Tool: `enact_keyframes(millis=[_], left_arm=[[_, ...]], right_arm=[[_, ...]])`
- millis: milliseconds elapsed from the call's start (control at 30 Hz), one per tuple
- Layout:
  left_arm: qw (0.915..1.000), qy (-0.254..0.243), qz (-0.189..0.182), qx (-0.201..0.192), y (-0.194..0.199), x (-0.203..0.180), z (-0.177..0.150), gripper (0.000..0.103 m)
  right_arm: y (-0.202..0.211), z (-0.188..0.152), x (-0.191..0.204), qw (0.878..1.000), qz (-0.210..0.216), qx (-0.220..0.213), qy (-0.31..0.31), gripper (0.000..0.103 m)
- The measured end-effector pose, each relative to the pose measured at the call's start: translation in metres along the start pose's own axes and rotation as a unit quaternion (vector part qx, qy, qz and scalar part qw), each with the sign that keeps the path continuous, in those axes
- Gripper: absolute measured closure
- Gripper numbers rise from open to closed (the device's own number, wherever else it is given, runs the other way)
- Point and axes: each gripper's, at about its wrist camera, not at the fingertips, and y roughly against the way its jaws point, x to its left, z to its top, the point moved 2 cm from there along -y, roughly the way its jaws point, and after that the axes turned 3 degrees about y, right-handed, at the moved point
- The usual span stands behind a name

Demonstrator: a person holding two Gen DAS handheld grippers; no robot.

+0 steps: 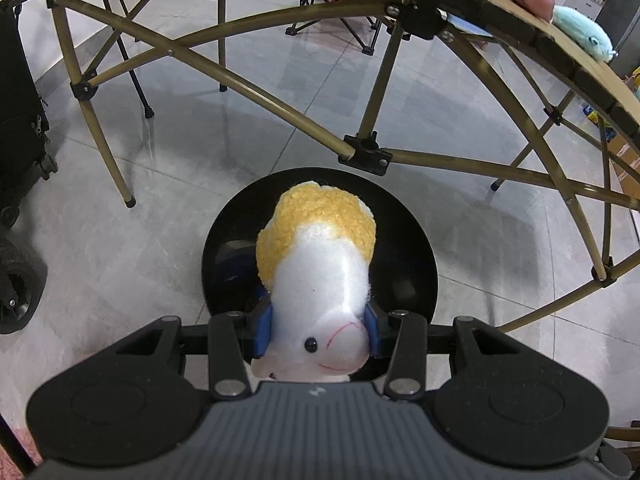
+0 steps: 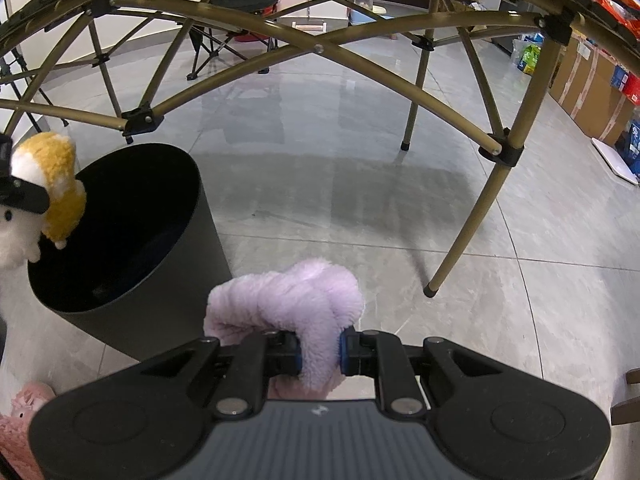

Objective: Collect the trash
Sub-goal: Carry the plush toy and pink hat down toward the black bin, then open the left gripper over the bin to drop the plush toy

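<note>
My left gripper (image 1: 319, 336) is shut on a white and yellow plush toy (image 1: 320, 264) and holds it right above the open mouth of a round black bin (image 1: 416, 264). In the right wrist view the same toy (image 2: 44, 188) hangs over the bin (image 2: 160, 280) at the left edge. My right gripper (image 2: 320, 350) is shut on a fluffy lilac plush toy (image 2: 288, 300), low over the floor just right of the bin.
A folding table with gold crossed legs (image 2: 472, 220) stands over the grey tiled floor (image 1: 120, 240); a turquoise plush (image 1: 584, 34) lies on its top. A black wheeled case (image 1: 16, 160) is at left. Cardboard boxes (image 2: 592, 92) line the right wall. A pink plush (image 2: 24, 412) lies at lower left.
</note>
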Motion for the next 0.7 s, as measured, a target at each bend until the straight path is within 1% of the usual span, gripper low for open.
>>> enact_keyframes(millis=[267,600,667,700], left_arm=[[0.9999,-0.008,0.010,0.007,-0.015,-0.016,-0.001,0.059],[0.9996,-0.013,0.021,0.010,-0.025,-0.019,0.000,0.059],[0.9996,-0.016,0.018,0.011,-0.025,-0.019,0.000,0.056],[0.9996,-0.018,0.017,0.011,-0.025,-0.020,0.000,0.053]], right_arm=[[-0.004,0.000,-0.002,1.000,-0.002,0.007,-0.010,0.088],[-0.006,0.000,-0.002,1.000,-0.008,0.014,-0.018,0.088],[-0.006,0.000,-0.003,1.000,-0.008,0.015,-0.018,0.088],[-0.006,0.000,-0.003,1.000,-0.007,0.015,-0.019,0.088]])
